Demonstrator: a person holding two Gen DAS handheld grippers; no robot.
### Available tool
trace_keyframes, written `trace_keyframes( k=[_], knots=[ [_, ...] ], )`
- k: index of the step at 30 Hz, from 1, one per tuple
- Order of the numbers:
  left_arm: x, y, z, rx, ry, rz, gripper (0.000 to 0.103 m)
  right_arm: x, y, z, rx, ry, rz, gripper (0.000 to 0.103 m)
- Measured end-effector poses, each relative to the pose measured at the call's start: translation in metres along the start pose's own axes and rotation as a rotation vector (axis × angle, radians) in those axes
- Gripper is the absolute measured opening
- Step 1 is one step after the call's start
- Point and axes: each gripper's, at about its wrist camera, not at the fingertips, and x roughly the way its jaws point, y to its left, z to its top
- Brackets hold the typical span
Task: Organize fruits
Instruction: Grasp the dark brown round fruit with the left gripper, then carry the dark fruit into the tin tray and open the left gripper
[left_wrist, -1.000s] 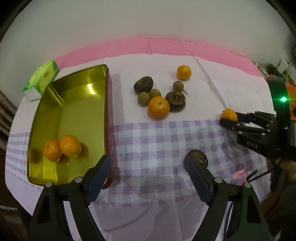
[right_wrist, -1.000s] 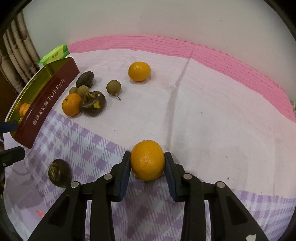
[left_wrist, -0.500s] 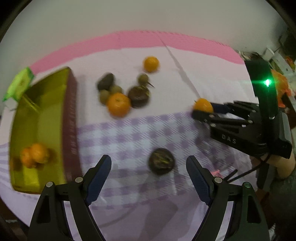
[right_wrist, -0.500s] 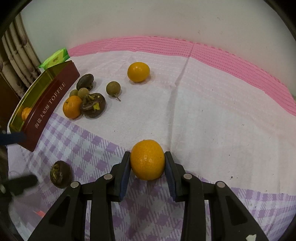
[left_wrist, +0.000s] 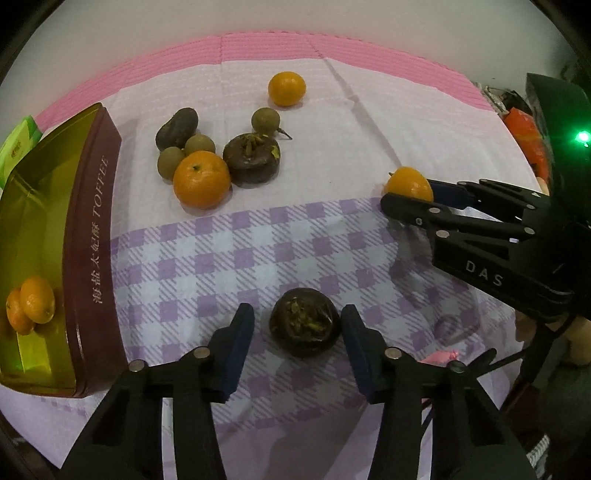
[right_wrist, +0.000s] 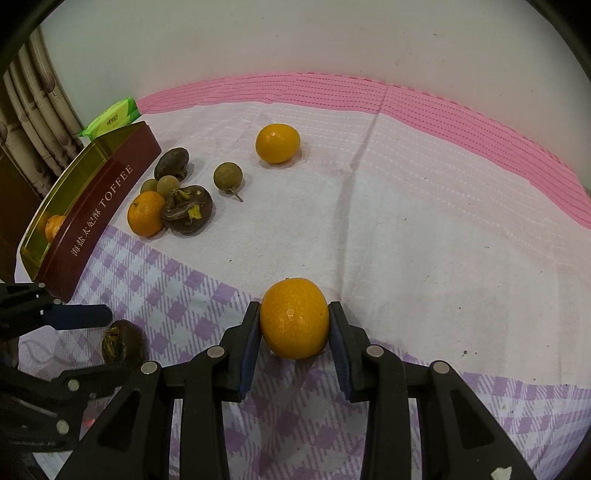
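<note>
My left gripper (left_wrist: 297, 325) is open, its fingers on either side of a dark mangosteen (left_wrist: 304, 326) on the checked cloth, with small gaps. My right gripper (right_wrist: 294, 325) is shut on an orange (right_wrist: 294, 318) low over the cloth; it also shows in the left wrist view (left_wrist: 410, 181). The gold toffee tin (left_wrist: 90, 236) at the left holds two oranges (left_wrist: 31, 302). A cluster of an orange (left_wrist: 201, 179), a mangosteen (left_wrist: 251, 158), several longans and a dark fruit lies mid-table. A lone orange (left_wrist: 286, 88) sits farther back.
A green tissue pack (right_wrist: 110, 120) lies behind the tin. A pink mat edges the table at the back wall. A curtain (right_wrist: 33, 122) hangs at the left. The left gripper shows in the right wrist view (right_wrist: 55, 343) around the mangosteen (right_wrist: 120, 341).
My left gripper has swung right from the tin, come down around the lone mangosteen and narrowed its opening. My right gripper has kept its hold on the orange, almost still.
</note>
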Motion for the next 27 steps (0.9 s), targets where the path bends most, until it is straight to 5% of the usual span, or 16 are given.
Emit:
trace_keyframes(
  k=[5,27],
  knots=[
    [0.003,-0.003,-0.002,0.016,-0.008,0.010,0.041,0.000,0.000,0.000,0.000,0.000,0.000,0.033],
    [-0.040,0.024,0.005,-0.051,-0.119,0.075,0.041,0.000,0.002,0.001,-0.009,0.002,-0.008,0.033]
  ],
)
